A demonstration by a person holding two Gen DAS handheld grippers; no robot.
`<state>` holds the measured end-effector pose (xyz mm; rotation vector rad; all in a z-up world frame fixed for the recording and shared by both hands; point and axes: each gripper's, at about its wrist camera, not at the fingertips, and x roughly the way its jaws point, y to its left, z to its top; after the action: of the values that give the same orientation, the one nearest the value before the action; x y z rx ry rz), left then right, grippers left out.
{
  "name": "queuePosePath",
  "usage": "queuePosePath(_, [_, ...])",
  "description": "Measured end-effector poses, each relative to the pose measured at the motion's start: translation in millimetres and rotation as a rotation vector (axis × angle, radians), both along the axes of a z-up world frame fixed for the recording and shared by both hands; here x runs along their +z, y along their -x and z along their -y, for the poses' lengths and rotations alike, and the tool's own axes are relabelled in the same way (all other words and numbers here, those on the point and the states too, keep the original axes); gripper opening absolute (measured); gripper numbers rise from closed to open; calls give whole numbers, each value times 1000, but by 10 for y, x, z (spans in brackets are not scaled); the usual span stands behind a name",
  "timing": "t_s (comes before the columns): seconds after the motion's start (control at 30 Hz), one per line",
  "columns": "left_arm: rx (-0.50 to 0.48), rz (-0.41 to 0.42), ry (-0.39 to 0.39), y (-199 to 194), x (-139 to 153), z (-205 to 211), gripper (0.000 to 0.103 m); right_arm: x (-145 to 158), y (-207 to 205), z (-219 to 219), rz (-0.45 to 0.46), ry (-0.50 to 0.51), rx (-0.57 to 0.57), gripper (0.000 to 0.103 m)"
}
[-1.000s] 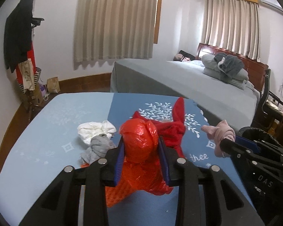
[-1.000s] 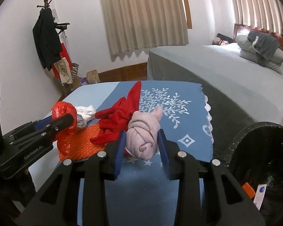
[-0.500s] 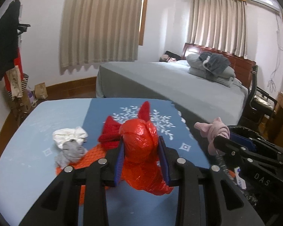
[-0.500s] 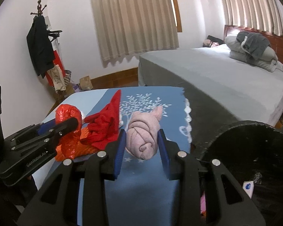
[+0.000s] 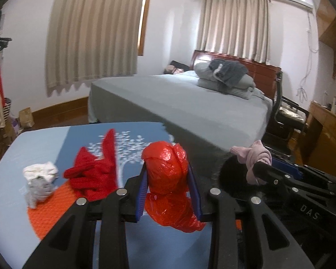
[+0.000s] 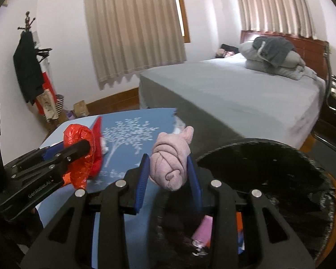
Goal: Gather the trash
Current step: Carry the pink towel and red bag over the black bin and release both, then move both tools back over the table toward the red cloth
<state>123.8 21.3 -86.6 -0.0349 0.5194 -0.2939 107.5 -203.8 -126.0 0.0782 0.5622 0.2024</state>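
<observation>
— What is the left claw (image 5: 166, 186) doing?

— It is pinching a crumpled red plastic bag (image 5: 168, 183) between its blue pads, and the bag is lifted clear of the counter (image 5: 9, 163), hanging down below the fingers.

— And the right claw (image 6: 168, 174)?

— It is clamped on a knotted pink cloth (image 6: 171, 159), which bulges out above and in front of the pads. From the right wrist view the cloth sits at the near rim of a black trash bag (image 6: 268, 170), whose open mouth spreads to the right of the claw. Some pink and orange scraps lie inside it, low down.

— Where do the two stand to each other?

— Side by side. The left view shows the right claw with the pink cloth off to its right, beside the dark bag; the right view shows the left claw with the red bag off to its left, over the counter.

— What is on the counter?

— A blue cloth with a white tree print covers it. On it lie a red knitted garment (image 5: 94, 170), a white and grey wad (image 5: 40, 179) just to its left, and an orange mesh piece (image 5: 53, 206) under them both. Behind the counter stands a grey bed (image 5: 190, 103) with folded bedding at its head.
</observation>
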Motion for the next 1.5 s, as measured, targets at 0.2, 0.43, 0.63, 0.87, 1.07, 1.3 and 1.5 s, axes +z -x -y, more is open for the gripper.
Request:
queuePosePath(0.2, [-73,2,-1,-27,15,346,33,-28,107,373,-2,0,-81,33])
queuePosePath(0.43, [-159,-2,-1,-69,-1,787,33,-106,201,739,-9,3,-160,33])
queuePosePath(0.63, [-223,-11,-6,-83,-38,1110,33,-176,267,1027,-17,9,-222,33])
queuePosePath(0.87, [-286,-30,-13,-102,-131,1407,33,-230,285,1301,-29,11,-284,33])
queuePosePath(1.07, [-314,-56,-6,-116,-179,1523,59,-267,304,1449,-30,20,-336,50])
queuePosePath(1.3, [-229,-31,-18,-126,-120,1236,78,-261,350,1502,-2,27,-373,93])
queuePosePath(1.5, [-109,18,-55,-64,-18,733,87,-199,313,1314,3,16,-335,97])
